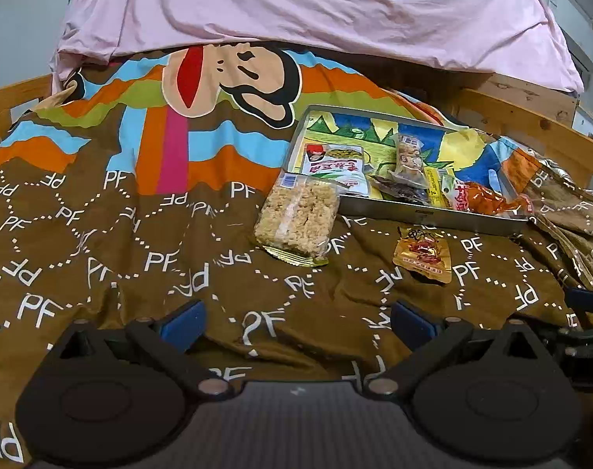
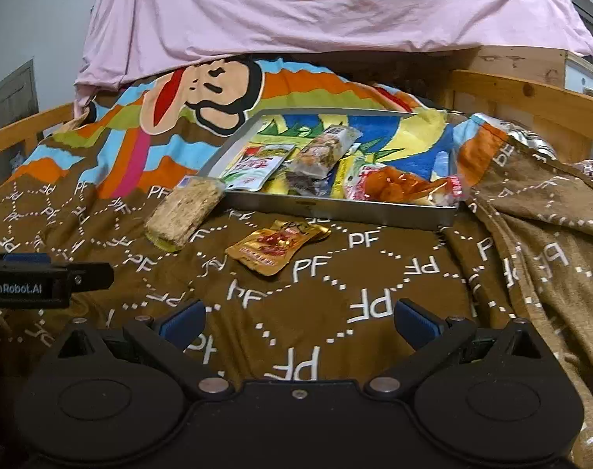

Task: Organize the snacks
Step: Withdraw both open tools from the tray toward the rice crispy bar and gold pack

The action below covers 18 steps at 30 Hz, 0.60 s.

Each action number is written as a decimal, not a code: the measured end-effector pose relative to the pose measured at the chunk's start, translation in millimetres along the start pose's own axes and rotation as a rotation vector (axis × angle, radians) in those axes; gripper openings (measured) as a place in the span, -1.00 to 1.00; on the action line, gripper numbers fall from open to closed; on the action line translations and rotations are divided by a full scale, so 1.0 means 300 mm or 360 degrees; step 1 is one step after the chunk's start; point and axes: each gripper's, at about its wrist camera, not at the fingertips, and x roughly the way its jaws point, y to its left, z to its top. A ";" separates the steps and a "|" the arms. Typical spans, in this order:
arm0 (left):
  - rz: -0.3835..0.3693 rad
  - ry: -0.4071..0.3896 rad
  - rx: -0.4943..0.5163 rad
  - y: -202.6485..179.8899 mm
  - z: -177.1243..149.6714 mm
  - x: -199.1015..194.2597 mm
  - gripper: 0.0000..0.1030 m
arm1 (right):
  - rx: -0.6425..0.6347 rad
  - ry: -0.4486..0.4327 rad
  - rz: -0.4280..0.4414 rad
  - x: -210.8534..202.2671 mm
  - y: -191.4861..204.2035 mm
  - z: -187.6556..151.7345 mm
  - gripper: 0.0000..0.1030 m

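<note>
Nearest to the cameras, the left gripper (image 1: 296, 322) and the right gripper (image 2: 298, 322) both had their jaws spread wide and held nothing; they hovered low over the brown blanket (image 2: 335, 297).

Beyond them, in front of the metal tray (image 2: 335, 207), lay the small golden packet (image 2: 277, 246). It was almost straight ahead of the right jaws, only a little to their left, and its long axis ran slanted, from near-left to far-right. For the left gripper the same golden packet (image 1: 423, 254) lay ahead but clearly to its right, so I judged the right hand the nearer one.

At the tray's left front corner, the rice cracker pack (image 1: 296, 219) leaned with its far end on the rim, almost straight ahead of the left jaws.

Farthest, inside the tray, several snacks were already piled.
</note>
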 end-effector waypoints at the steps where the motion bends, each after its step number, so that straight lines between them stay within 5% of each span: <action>1: 0.0000 0.0001 -0.0005 0.003 -0.001 0.000 0.99 | -0.0010 0.0003 0.0007 0.000 0.006 -0.002 0.99; 18: 0.0028 -0.0005 0.0010 0.038 0.016 0.025 0.99 | -0.0051 -0.0035 0.0076 0.028 0.062 0.022 0.98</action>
